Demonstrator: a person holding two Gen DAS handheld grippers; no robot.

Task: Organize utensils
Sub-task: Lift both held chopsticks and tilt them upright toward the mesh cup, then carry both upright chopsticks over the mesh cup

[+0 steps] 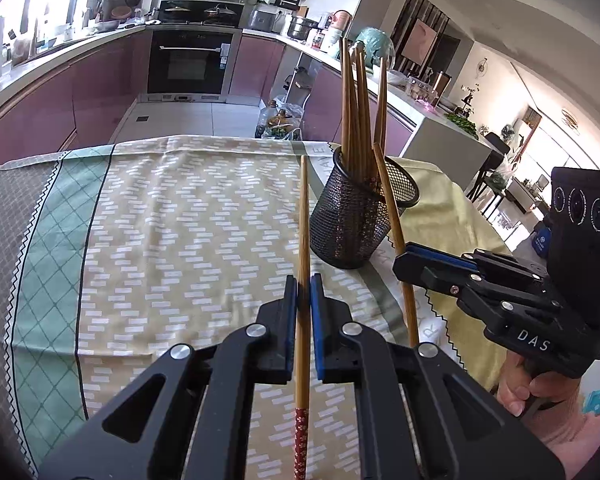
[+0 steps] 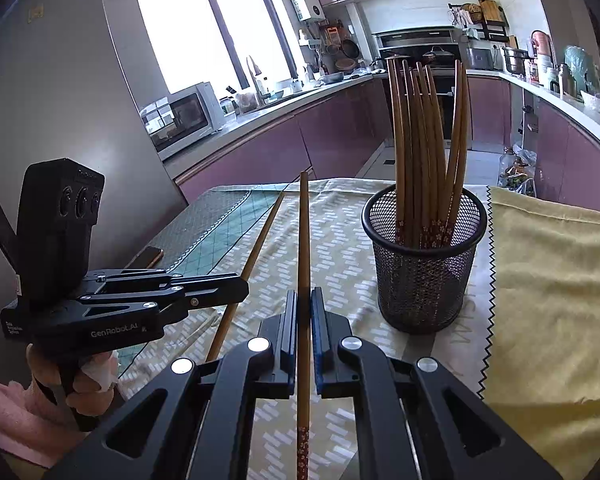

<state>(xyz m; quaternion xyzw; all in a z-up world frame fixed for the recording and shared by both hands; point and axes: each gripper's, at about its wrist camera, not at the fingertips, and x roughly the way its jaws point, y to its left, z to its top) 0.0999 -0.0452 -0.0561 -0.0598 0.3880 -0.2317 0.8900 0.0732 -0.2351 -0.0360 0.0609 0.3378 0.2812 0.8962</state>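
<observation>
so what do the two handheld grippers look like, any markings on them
Both are matte black plastic with silver pivot screws and blue finger pads. The right gripper carries white "DAS" lettering and a block with three round lenses. The left gripper reads "GenRobot.AI", with the same lens block. A pink sleeve shows at the left wrist.

A patterned beige and green cloth (image 1: 160, 240) covers the table. A soft yellow towel (image 2: 552, 300) lies on its right side. A dark flat phone (image 2: 146, 258) rests near the left edge. A white microwave (image 2: 184, 116) sits on the counter under the big window (image 2: 204, 32).
</observation>
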